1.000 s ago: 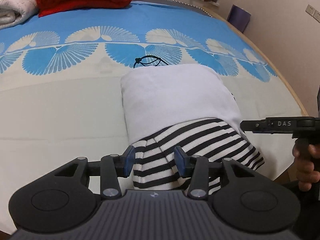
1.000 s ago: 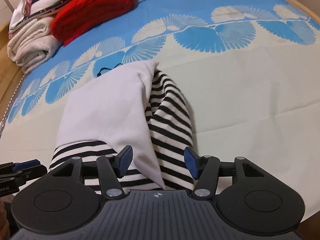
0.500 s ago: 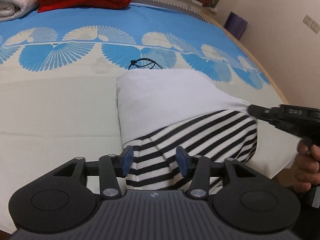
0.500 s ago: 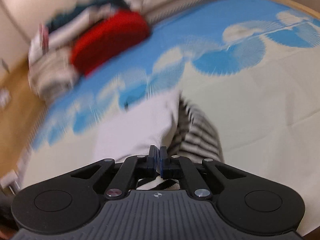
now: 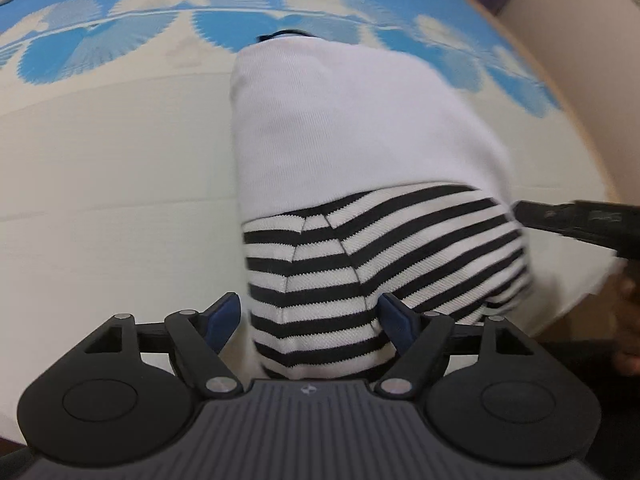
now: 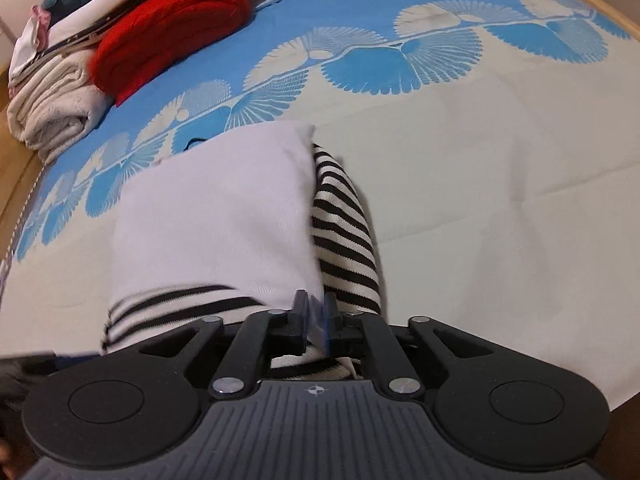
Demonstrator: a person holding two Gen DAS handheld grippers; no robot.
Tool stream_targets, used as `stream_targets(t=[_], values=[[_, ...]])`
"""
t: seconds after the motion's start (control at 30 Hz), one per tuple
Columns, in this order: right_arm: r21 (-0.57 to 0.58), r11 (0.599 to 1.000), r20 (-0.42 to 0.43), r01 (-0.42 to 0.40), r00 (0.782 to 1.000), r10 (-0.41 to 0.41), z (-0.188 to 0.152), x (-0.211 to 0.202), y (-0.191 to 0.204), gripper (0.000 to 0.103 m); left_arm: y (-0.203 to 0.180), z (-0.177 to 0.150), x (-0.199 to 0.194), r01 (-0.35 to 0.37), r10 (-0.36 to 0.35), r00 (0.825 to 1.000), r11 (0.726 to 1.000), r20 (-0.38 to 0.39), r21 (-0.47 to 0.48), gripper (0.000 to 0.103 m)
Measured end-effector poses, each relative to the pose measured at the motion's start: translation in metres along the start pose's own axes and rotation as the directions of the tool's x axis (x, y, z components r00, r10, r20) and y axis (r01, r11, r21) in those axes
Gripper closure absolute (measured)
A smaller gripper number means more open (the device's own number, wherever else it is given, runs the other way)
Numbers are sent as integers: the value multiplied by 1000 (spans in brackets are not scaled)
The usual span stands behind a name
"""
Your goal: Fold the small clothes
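left gripper point(image 5: 310, 318) has just spread wide straddling the striped garment's point(image 5: 360, 256) near end, which runs up-frame, while the right gripper point(image 6: 316, 316), just eased slightly, pinches its lower corner

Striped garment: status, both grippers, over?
Left gripper open, jaws just widening, straddling the striped garment. Right gripper nearly shut, pinching its hem. Nothing in the way.

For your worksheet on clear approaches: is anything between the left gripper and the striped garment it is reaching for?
Nothing visible. The left gripper has just been opening and straddles the striped garment's near end, pads not pressing. The right gripper pinches the garment's other corner, off to the side.
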State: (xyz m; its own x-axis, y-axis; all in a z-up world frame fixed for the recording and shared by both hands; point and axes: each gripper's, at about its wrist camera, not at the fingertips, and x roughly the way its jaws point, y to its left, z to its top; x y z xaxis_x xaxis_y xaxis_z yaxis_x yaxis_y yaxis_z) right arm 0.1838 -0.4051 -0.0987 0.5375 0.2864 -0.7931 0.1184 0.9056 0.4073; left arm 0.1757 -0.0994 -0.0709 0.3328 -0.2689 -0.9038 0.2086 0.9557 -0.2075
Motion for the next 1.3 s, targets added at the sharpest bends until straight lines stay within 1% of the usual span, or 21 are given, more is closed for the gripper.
stream_targets(t=[0.07,0.17,0.23,0.27,0.3,0.33,0.37,0.43,0.47,0.5,0.57,0.67,0.8,0.9,0.93,0.97,1.03,1.1,1.17,1.2,1.3], values=[[10,999,-4,-38,999,38,0,-3,0,52,9,2,0,10,-10,1000,999,0,-45,23],[-44,994,-84,-97,992,93,-3,4,3,48,15,1,2,1,-2,1000,998,-16,-61,23],[-113,990,-148,-87,986,70,-13,9,7,49,13,2,2,-3,3,1000,999,-17,-42,22],[-146,986,-171,-80,984,55,-16,10,8,51,13,3,1,5,-6,1000,999,-18,-44,22],[-168,983,-193,-77,980,44,-20,11,8,57,14,4,-1,18,-19,1000,998,-20,-55,23],[-176,981,-214,-86,976,48,-23,12,6,86,17,4,-3,39,-40,999,997,-16,-74,24],[-178,979,-225,-104,972,62,-25,11,4,101,19,5,-6,66,-66,998,993,-1,-93,24],[-208,970,-206,-123,975,80,-27,3,5,101,21,7,-13,121,-119,993,987,26,-110,23],[-212,969,-202,-129,976,86,-28,1,4,101,20,6,-12,130,-128,992,986,17,-104,23],[-210,970,-203,-121,976,78,-28,0,0,101,17,5,-7,110,-111,994,990,-14,-83,23],[-207,976,-217,-63,976,17,-31,3,-6,102,10,0,11,13,-14,994,1000,-105,-7,20],[-243,968,-268,-56,963,-12,-37,13,-2,101,6,-3,17,-21,27,992,998,-125,51,17],[-270,963,-273,6,958,-83,-36,23,5,101,10,1,11,-14,20,992,999,-128,50,17],[-252,968,-185,23,980,-71,-24,15,8,98,17,10,0,43,-38,990,999,-136,31,18],[-232,972,-140,25,988,-59,-18,10,7,90,22,14,-5,54,-50,991,998,-125,28,18],[-205,978,-90,29,995,-48,-11,5,6,75,27,20,-10,57,-55,993,998,-105,24,18],[-133,991,20,17,1000,-14,3,-7,4,56,41,38,-17,65,-65,996,998,-62,-11,18],[-62,998,85,-29,996,34,15,-11,0,53,55,59,-17,96,-99,995,992,-27,-78,18],[6,997,82,-80,993,80,25,-2,-1,46,70,81,-9,158,-160,987,974,6,-163,16],[33,996,67,-81,995,79,30,7,-1,45,76,89,-2,191,-191,981,959,20,-209,16],[120,992,16,-35,999,34,41,33,-4,44,97,104,29,288,-289,956,883,53,-372,16]])
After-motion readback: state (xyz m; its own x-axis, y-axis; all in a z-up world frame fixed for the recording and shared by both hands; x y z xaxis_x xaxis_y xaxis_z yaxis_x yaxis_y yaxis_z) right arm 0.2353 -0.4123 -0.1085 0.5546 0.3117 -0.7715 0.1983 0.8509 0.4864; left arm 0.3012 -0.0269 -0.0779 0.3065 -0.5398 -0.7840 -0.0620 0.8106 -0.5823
